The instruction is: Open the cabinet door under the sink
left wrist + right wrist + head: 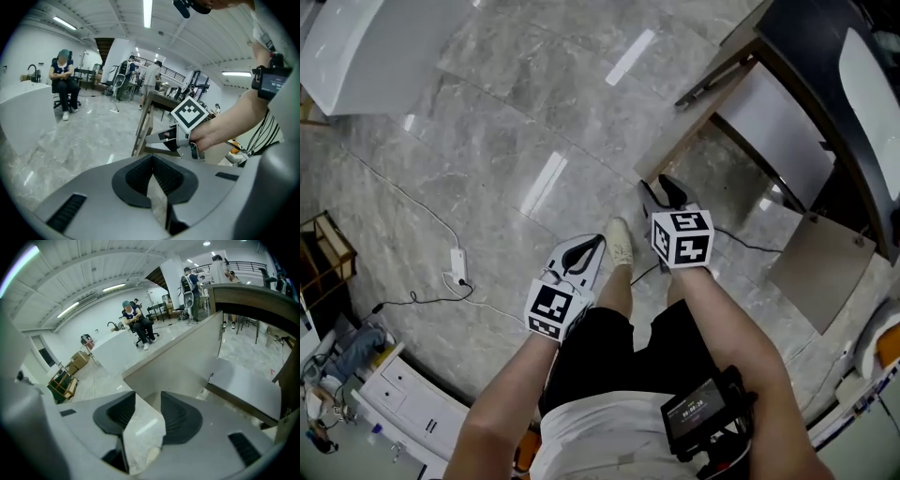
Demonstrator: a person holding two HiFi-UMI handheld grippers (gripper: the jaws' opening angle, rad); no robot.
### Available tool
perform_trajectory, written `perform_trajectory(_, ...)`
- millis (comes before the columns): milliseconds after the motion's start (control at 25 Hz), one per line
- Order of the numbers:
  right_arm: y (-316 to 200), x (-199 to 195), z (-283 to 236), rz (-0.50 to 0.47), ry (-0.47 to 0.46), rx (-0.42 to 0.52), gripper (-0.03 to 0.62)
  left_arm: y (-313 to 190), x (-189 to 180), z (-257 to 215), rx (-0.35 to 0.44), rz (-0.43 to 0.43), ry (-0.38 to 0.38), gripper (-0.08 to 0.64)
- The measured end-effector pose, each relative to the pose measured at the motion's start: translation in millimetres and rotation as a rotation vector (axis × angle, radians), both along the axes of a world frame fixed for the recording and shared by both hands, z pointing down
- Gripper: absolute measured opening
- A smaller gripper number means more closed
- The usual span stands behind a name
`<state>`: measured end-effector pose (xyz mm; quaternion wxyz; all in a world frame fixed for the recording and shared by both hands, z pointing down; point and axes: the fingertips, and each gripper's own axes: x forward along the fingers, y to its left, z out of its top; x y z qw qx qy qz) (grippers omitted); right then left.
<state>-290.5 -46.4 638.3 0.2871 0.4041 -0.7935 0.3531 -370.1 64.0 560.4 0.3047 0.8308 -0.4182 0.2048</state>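
Hovering above the floor (534, 112), left tool (592, 246) pressed together, right tool (661, 187) spread (near open cabinet door (178, 357))

Left claw (592, 246): jaws closed together, empty, pointing down and forward; bare left forearm (502, 398) behind it. Right claw (662, 187): jaws parted, nothing between them, pointing down, slightly farther ahead; bare right forearm (727, 323) extended. Both claws side by side, near each other

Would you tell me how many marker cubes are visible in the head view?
2. The left cube sits on the left gripper, low and left of centre; the right cube sits on the right gripper, just right of centre. None seems hidden.
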Motion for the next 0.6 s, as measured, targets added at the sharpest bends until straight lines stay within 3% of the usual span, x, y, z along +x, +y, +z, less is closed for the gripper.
perform_trajectory(200, -1, 16, -38, -0.004, -0.034, 0.016, 0.165, -12, 1, -49, 0.023, 0.056, 0.001, 0.009)
perform_trajectory(400, -4, 51, -100, 0.081, -0.112, 0.060, 0.070, -16, -7, -85, 0.015, 0.048, 0.033, 0.009)
perform_trajectory(600, 10, 100, -168, 0.131, -0.153, 0.146, 0.037, -21, 20, -135, 0.068, 0.095, 0.076, 0.009)
